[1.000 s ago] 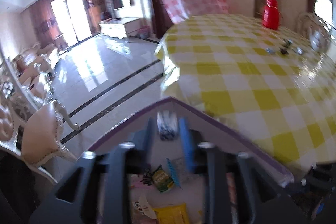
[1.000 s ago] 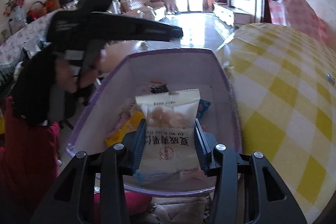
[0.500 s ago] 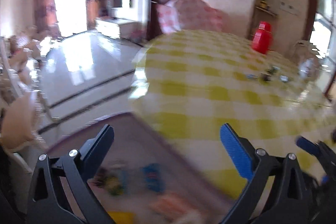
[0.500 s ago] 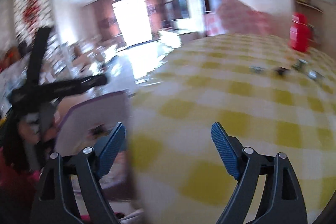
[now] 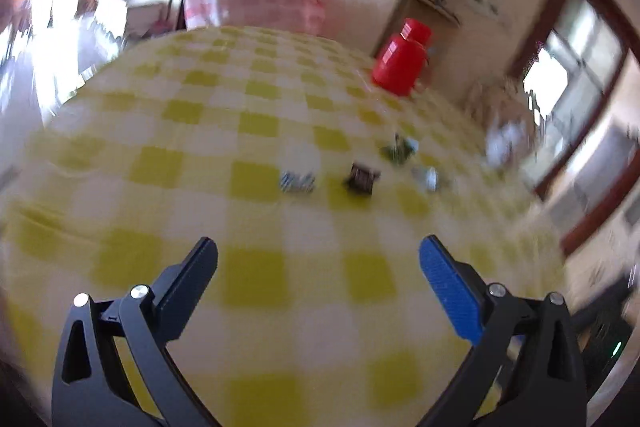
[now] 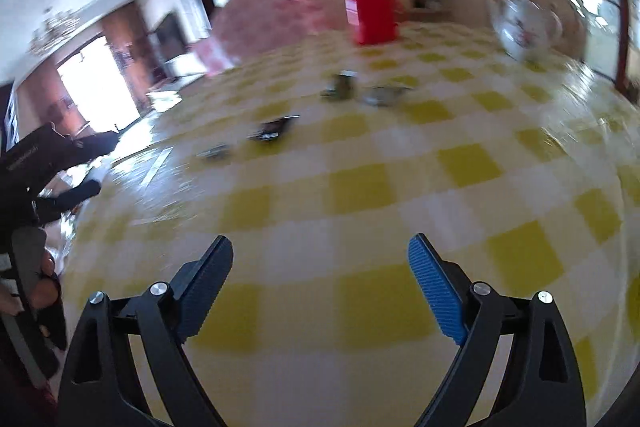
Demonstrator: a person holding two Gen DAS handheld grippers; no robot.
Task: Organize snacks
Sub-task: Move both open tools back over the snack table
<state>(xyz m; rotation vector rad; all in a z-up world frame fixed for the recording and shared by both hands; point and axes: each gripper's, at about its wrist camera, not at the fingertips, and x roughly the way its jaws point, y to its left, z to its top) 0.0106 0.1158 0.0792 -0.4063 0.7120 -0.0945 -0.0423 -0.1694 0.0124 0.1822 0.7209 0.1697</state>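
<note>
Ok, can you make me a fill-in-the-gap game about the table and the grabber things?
1. The tablecloth has white and ____ squares.
2. The tall jug at the far side of the table is ____.
3. Both the left gripper and the right gripper have their jaws ____, with nothing between them.
4. The small snack packets lie on the ____.

Missing words: yellow; red; open; table

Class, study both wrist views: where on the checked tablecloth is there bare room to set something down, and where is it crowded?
Free: the broad checked tablecloth between the open left gripper and the snack packets, and likewise ahead of the open right gripper. Crowded: the far side, where packets lie scattered before the red flask and the glass jar.
</note>
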